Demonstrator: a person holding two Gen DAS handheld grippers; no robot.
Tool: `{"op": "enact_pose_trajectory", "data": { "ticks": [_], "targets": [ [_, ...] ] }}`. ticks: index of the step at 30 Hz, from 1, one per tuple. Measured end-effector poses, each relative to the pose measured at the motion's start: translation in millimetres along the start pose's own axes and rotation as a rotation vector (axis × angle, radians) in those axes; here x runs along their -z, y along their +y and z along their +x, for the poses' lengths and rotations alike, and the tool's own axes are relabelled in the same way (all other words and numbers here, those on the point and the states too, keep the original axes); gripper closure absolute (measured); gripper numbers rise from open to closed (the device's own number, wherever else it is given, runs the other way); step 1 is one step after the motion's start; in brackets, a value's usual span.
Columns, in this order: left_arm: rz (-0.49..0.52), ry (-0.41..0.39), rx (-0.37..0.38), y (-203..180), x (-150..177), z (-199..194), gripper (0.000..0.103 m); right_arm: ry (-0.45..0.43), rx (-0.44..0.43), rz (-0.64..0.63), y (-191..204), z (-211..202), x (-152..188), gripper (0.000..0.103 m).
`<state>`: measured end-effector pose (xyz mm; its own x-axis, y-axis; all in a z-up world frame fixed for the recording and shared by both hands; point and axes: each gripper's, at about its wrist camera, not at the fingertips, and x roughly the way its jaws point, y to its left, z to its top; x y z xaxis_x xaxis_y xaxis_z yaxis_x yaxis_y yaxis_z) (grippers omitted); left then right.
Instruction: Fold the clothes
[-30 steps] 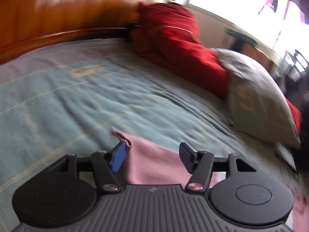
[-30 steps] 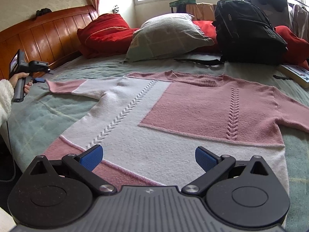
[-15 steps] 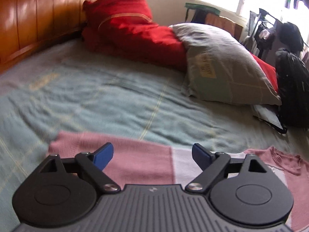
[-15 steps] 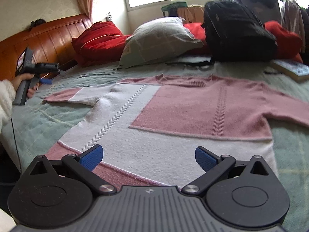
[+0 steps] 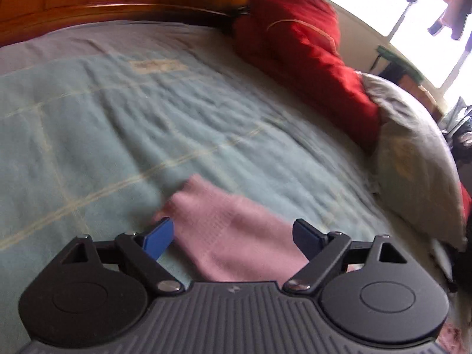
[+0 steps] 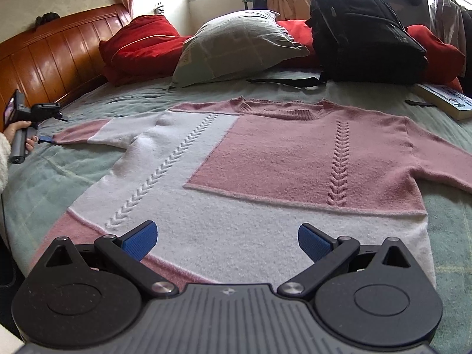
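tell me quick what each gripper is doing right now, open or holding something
Left gripper: open, jaws wide on either side of the sweater's pink cuff, not pinching it.
Right gripper: open, holding nothing, over the sweater's hem.

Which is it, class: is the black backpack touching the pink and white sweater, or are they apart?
Apart. The right wrist view shows a strip of bare green blanket between the backpack and the sweater collar.
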<state>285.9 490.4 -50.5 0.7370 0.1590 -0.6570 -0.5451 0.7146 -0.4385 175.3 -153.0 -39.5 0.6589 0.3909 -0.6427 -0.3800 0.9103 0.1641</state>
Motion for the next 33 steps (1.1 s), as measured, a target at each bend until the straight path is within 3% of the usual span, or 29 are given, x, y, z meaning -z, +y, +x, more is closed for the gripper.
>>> {"op": "enact_pose_trajectory", "data": {
  "ticks": [3, 5, 10, 15, 19, 22, 25, 29, 33],
  "targets": [
    [0.027, 0.038, 0.111, -14.9, 2.8, 14.1, 0.012, 0.003, 0.003, -0.021, 5.5, 2.5, -1.9, 0.000],
    [0.042, 0.056, 0.114, -20.5, 6.0, 29.4, 0.012, 0.006, 0.015, -0.046, 9.9, 3.7, -2.3, 0.000],
    [0.000, -0.087, -0.111, -4.3, 4.3, 38.4, 0.013, 0.018, 0.048, -0.097, 14.4, 4.1, -1.4, 0.000],
    [0.086, -0.092, -0.163, -34.0, 9.5, 15.1, 0.013, 0.010, 0.032, -0.057, 9.6, 4.5, -2.4, 0.000],
    [0.231, -0.075, -0.064, -86.3, 26.3, -10.5, 0.013, -0.005, 0.014, -0.060, 11.9, -3.3, 0.1, 0.000],
    [0.355, 0.037, 0.040, -140.7, 48.8, -14.9, 0.011, -0.025, 0.021, -0.070, 11.6, -13.5, 2.6, 0.000],
    [0.490, 0.151, 0.083, -199.8, 87.5, -14.1, 0.011, -0.048, 0.012, -0.053, 6.6, -23.7, 4.3, 0.000],
    [0.492, 0.294, 0.210, -252.5, 133.9, -5.1, 0.011, -0.076, 0.005, -0.035, -1.8, -34.5, 5.7, 0.000],
    [0.477, 0.373, 0.265, -284.2, 163.5, 17.3, 0.011, -0.088, 0.011, -0.013, -13.0, -36.2, 5.7, 0.000]
  ]
}}
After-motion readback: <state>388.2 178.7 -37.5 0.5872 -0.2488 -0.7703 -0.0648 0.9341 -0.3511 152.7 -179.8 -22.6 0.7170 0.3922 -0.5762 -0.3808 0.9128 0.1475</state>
